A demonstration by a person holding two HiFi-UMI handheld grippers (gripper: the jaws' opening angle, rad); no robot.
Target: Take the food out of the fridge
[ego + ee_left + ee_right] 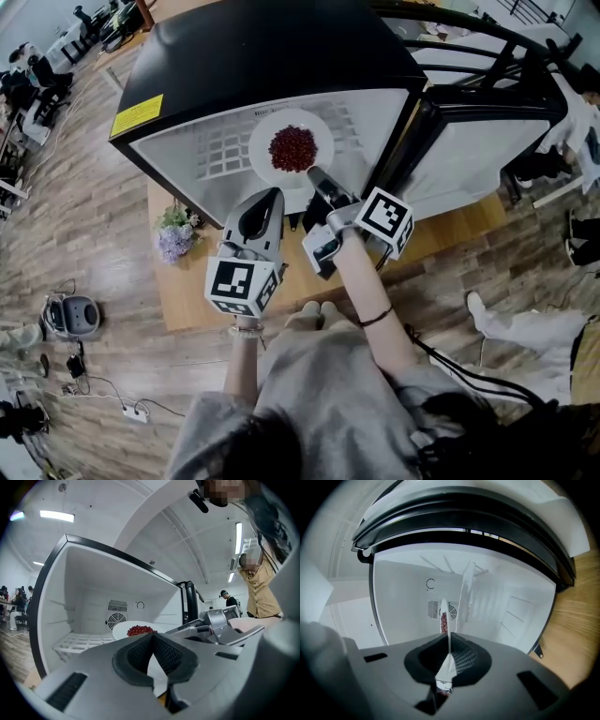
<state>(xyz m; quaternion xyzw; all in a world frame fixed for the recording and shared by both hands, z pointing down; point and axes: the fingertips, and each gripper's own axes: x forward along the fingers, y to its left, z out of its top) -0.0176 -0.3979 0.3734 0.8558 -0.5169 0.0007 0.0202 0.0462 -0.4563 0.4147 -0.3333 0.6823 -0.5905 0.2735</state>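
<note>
Plate (269,161) rim is pinched in the right claw (313,174), whose jaws are pressed onto it. The right gripper view shows this best: the plate is seen edge-on, a thin white blade running straight out from between the pads toward the fan grille (456,612) at the back of the fridge (262,56). Head view gives what that view cannot. The plate lies flat and face up on the wire shelf (217,155) just ahead of the claw. It is round, with no long axis, and red food (292,147) is heaped at its middle, beyond the jaw tips.

Left claw (275,194) hangs just beside the right one, on its left, with its tip right at the plate's near edge. Its own view shows the pads meeting at their tips with a thin wedge behind, so it seems pressed together on nothing. In that view the right claw's body crosses in front and covers the plate's right side.

Fridge door (478,150) stands open to the right of the right claw. Flowers (174,234) stand on the wooden table (187,291), left of the left claw.
</note>
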